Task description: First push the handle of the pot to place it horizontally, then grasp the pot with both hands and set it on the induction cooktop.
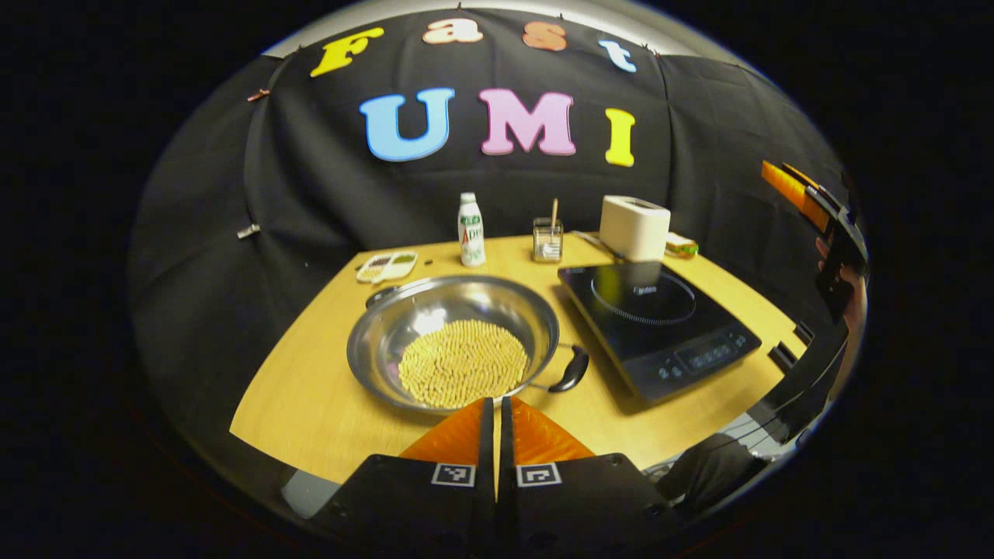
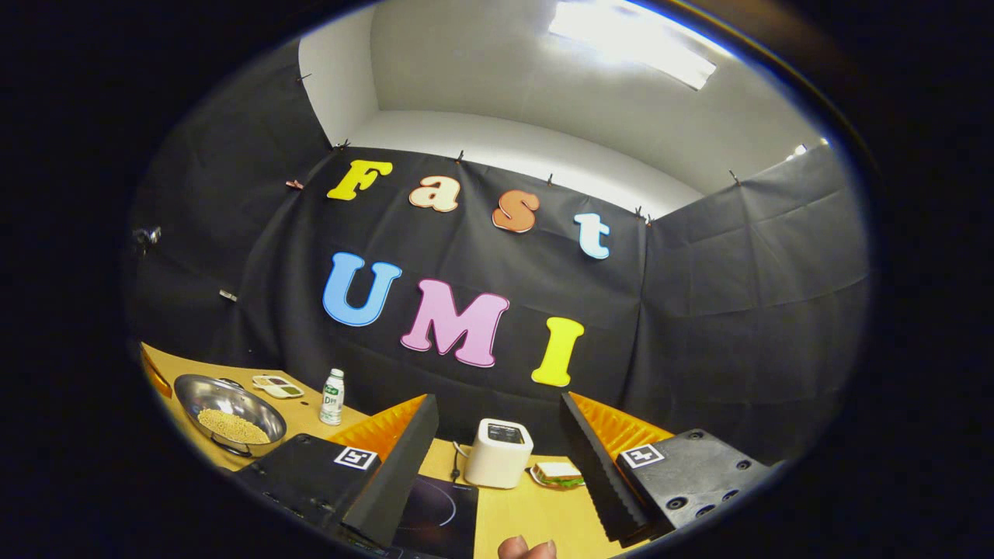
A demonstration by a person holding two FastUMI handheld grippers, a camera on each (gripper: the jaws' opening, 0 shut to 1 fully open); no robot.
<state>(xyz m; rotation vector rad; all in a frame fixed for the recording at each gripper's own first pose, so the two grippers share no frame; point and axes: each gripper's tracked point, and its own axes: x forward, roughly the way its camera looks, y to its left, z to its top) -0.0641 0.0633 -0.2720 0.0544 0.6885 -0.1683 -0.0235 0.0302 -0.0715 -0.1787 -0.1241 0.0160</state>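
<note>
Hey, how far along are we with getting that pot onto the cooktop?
Nothing looks done yet. The pot sits on the table left of the induction cooktop, its long handle angled toward the camera rather than sideways. The left gripper, fingers together, hovers just short of the pot's near rim; the right gripper is open and raised over the cooktop end of the table. Left: push the handle, grasp with both, lift across.

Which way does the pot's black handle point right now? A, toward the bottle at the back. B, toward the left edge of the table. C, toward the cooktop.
C: in the left gripper view the handle sticks out from the pot toward the cooktop.
</note>
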